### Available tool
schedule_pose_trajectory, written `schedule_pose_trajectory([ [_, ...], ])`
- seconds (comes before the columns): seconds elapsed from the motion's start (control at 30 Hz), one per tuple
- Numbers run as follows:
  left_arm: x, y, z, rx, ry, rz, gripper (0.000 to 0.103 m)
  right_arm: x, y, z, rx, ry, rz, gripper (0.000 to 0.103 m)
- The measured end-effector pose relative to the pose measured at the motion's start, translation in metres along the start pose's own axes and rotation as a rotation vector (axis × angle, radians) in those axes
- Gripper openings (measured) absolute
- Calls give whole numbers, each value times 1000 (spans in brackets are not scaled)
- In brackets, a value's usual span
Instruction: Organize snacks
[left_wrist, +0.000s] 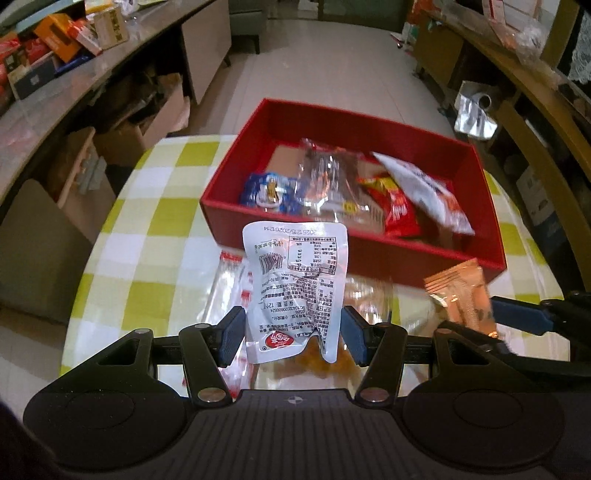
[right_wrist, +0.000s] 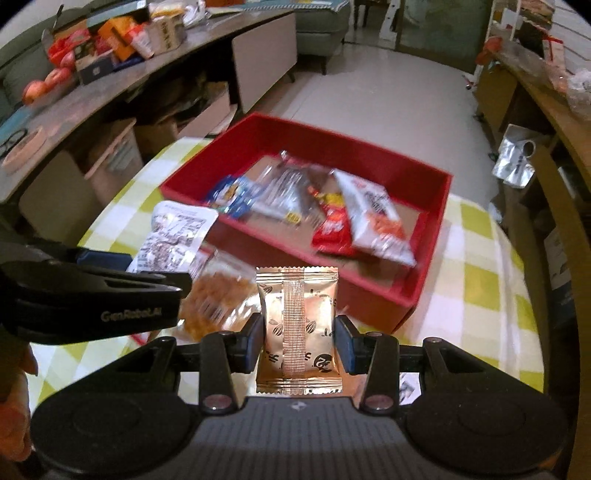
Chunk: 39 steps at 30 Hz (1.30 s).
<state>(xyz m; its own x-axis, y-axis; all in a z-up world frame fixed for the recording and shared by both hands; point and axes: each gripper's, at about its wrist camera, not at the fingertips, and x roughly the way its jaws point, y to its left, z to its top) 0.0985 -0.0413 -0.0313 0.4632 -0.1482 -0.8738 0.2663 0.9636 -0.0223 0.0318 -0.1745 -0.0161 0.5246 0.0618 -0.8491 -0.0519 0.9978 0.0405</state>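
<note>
The left gripper (left_wrist: 293, 334) is clamped on a white snack pouch (left_wrist: 295, 280), held above the checkered bench (left_wrist: 147, 229). The right gripper (right_wrist: 299, 341) is clamped on a gold foil packet (right_wrist: 299, 328). Both packets sit just short of the red box (left_wrist: 391, 258), which contains several snacks.

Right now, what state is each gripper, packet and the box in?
left gripper: shut on the white packet, lifted
right gripper: shut on the gold packet, lifted
red box: open, several packets inside
clear bag of orange snacks: lying on the table
</note>
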Motion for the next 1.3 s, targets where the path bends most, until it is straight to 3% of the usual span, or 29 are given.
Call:
schedule_pose_trajectory([
  [0.5,23,-20,61,-2,-61,-10,63,20,-31,62,40,-70,-41,50],
  [1.1,82,-32,94,22,-22,28,64,90,-58,94,68,-9,-56,50],
  [1.3,87,-28,96,11,-14,61,77,98,-61,94,86,-1,-47,51],
])
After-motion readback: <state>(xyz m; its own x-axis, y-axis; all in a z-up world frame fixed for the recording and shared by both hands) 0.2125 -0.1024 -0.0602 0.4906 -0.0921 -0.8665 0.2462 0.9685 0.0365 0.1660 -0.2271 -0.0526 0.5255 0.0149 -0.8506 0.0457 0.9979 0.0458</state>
